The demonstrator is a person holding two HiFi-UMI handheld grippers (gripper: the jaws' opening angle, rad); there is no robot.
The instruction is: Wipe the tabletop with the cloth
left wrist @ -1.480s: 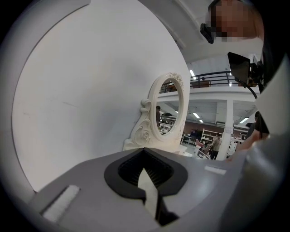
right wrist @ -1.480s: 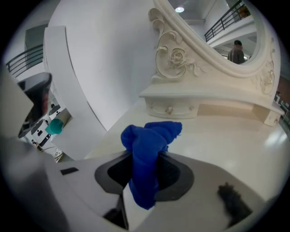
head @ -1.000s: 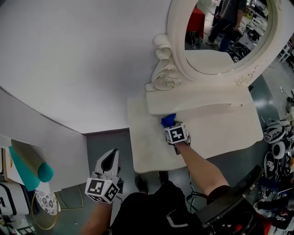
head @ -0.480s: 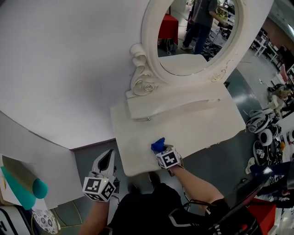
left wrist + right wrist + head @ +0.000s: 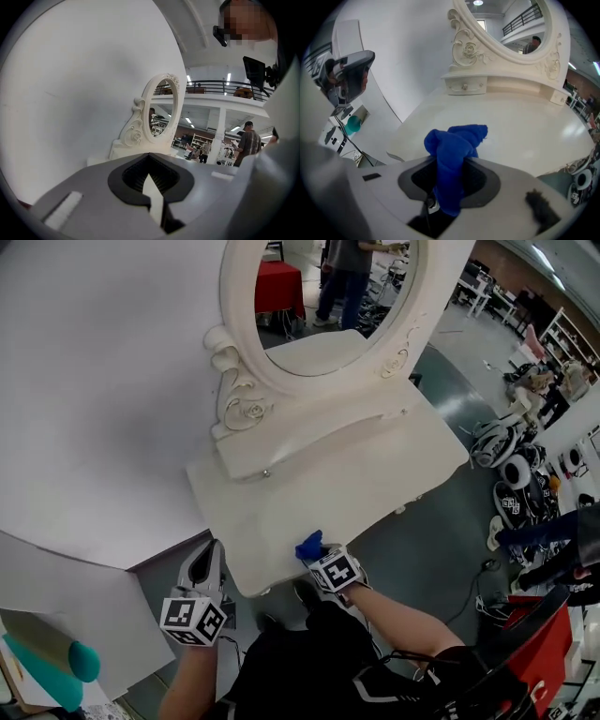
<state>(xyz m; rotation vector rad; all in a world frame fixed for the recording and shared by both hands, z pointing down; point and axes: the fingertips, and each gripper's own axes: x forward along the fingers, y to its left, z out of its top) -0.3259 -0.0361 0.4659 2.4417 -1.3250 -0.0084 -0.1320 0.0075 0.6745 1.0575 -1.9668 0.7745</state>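
A blue cloth (image 5: 454, 145) is pinched in my right gripper (image 5: 451, 176), which is shut on it. In the head view that gripper (image 5: 321, 557) holds the cloth (image 5: 307, 546) at the near edge of the cream tabletop (image 5: 375, 474). The tabletop (image 5: 525, 122) spreads ahead of the cloth in the right gripper view. My left gripper (image 5: 202, 568) hangs off the table's left, over the floor, shut with nothing between its jaws. From the left gripper view (image 5: 152, 190) I see the table only side-on.
An oval mirror (image 5: 319, 306) in an ornate cream frame stands at the back of the table above a small drawer (image 5: 464, 86). A white wall (image 5: 94, 381) lies to the left. Shoes (image 5: 511, 470) lie on the floor at right. A teal roll (image 5: 66, 662) sits at lower left.
My right gripper has drawn the blue cloth back from beside the mirror base to the table's near edge. The left gripper has stayed low at the left. My view has swung.
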